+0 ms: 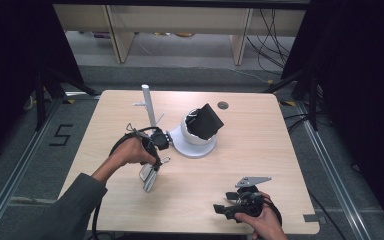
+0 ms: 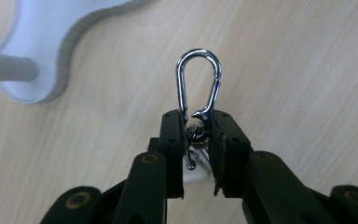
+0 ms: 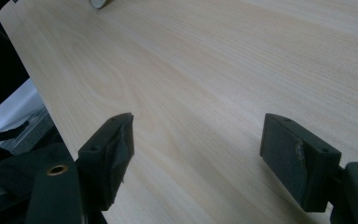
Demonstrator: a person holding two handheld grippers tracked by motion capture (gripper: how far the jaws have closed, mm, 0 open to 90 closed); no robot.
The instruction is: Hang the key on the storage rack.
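High view: the left gripper (image 1: 152,170) sits left of centre above the table (image 1: 260,150), just left of the white stand (image 1: 192,142) that bears a black cloth (image 1: 207,120). The right gripper (image 1: 225,210) rests at the lower right. A floor marking (image 1: 61,135) at the left reads "5".

Left gripper view: the jaws are clamped on a chrome carabiner (image 2: 199,84), its loop projecting upward at frame centre.

Right gripper view: the jaws stand wide apart over bare wood, holding nothing.

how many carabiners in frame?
1. The carabiner is clamped at its lower end in the left tongs, above the table near the white stand. The bag on that stand could hide others.
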